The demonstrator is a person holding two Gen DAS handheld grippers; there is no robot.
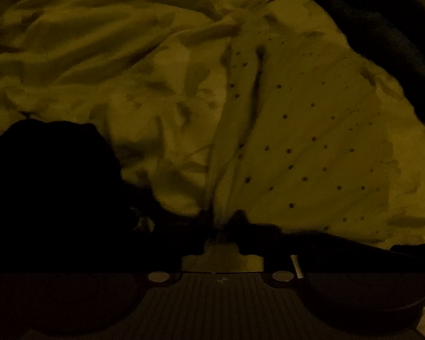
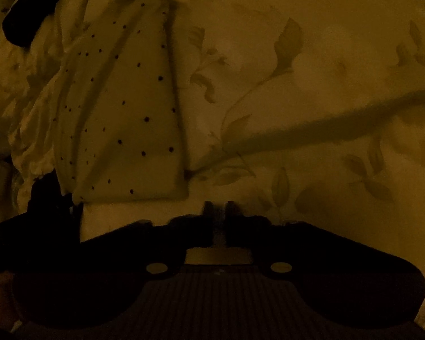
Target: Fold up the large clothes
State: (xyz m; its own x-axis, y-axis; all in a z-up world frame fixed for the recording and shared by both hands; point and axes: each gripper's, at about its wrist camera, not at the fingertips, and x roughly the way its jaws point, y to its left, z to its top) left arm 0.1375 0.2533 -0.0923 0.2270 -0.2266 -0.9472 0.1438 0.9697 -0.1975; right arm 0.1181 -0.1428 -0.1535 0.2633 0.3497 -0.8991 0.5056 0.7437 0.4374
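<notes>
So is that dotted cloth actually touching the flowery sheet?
Touching. The right wrist view shows the dotted cloth lying on the flowery sheet, its right edge resting on it with no gap.

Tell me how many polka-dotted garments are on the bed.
1: a pale polka-dotted garment lying on the floral bedsheet, left of centre in the right wrist view. More may be hidden in the dark.
</notes>
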